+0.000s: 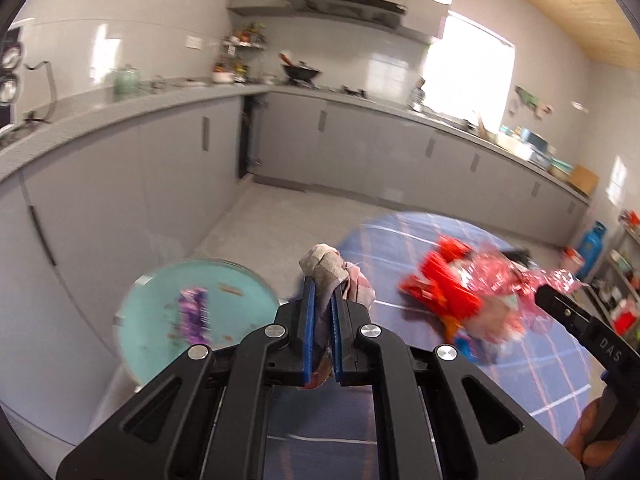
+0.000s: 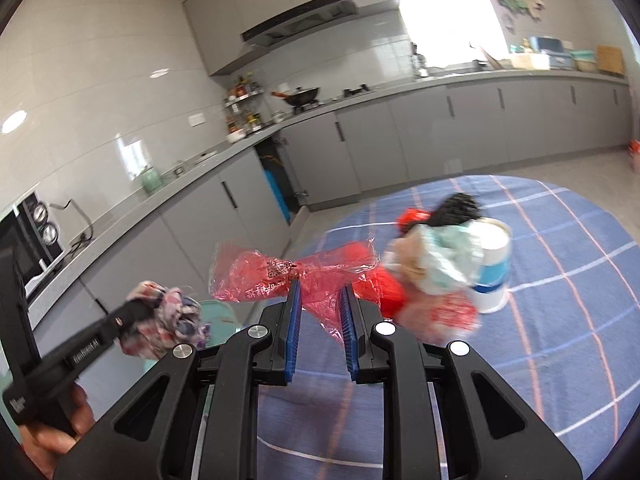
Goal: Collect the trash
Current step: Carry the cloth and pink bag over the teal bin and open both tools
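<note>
My left gripper [image 1: 323, 280] is shut on a crumpled pinkish-grey wad of trash [image 1: 326, 268], held above the edge of a round table with a blue checked cloth [image 1: 400, 240]. The wad also shows in the right wrist view [image 2: 168, 316]. Below left stands a teal bin [image 1: 160, 312] with a purple wrapper [image 1: 194, 314] inside. My right gripper [image 2: 319, 292] has its blue pads a little apart around a red plastic wrapper [image 2: 280, 272]. A blurred pile of red, pink and white trash [image 2: 424, 276] lies on the table against a white and blue cup [image 2: 494, 272].
Grey kitchen cabinets and a counter [image 1: 120, 120] run along the walls. A wok [image 2: 304, 96] sits on the stove. A microwave [image 2: 36, 236] stands on the counter at left. A blue gas cylinder [image 1: 592, 244] and shelves stand at the far right.
</note>
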Motion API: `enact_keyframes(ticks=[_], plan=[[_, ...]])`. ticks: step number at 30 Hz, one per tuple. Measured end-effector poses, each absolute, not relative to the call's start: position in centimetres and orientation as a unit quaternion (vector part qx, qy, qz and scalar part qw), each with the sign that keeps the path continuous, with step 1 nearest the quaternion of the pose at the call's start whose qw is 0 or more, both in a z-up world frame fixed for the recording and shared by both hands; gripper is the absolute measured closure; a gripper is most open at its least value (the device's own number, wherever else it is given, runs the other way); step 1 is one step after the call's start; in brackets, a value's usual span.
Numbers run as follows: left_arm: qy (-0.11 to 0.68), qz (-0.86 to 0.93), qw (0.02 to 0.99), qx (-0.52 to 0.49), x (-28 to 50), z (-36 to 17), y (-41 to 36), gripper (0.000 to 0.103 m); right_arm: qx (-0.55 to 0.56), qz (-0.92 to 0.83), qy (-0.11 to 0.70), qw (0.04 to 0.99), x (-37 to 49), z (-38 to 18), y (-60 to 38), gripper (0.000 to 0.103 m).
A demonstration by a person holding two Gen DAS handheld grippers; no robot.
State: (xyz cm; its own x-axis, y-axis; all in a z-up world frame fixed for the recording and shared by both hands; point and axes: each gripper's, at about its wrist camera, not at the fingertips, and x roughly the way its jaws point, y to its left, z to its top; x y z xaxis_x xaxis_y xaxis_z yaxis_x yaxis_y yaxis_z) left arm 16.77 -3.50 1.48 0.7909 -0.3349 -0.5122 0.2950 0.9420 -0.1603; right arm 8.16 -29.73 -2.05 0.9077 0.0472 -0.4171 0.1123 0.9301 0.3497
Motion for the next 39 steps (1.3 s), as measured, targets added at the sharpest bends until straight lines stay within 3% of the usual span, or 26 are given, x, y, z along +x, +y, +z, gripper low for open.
enact_keyframes(ticks=[10,20,21,23,24,29,37,39], plan=[[0.284,-0.085,0.954,-0.050,18.9,1.3,3.2,0.096,0.157,0.046,0.241,0.957,12.0,-2.5,-23.7,0.083],[0.330,-0.083,0.938,-0.056,21.9,-2.5,2.8,0.095,0.148,0.050,0.262,0.952,13.5,-3.3,-22.1,0.083],[0.339,-0.081,0.936,-0.049,22.4,-3.5,2.5,0.093,0.148,0.051,0.264,0.952,13.6,-3.5,-22.0,0.083],[0.366,-0.061,0.928,-0.024,23.4,-5.7,1.9,0.061,0.147,0.053,0.269,0.950,13.8,-3.8,-21.8,0.083],[0.380,-0.044,0.924,-0.017,23.8,-6.9,2.0,0.036,0.147,0.054,0.270,0.950,13.9,-3.8,-21.8,0.083],[0.393,-0.002,0.919,-0.036,23.4,-8.4,4.5,0.034,0.143,0.057,0.277,0.949,14.5,-4.3,-21.3,0.083],[0.355,0.064,0.931,-0.057,21.7,-5.8,9.5,0.026,0.133,0.085,0.286,0.945,16.2,-4.9,-18.4,0.083],[0.347,0.079,0.933,-0.061,21.1,-5.1,10.3,0.024,0.130,0.104,0.292,0.942,17.1,-5.1,-17.0,0.078]])
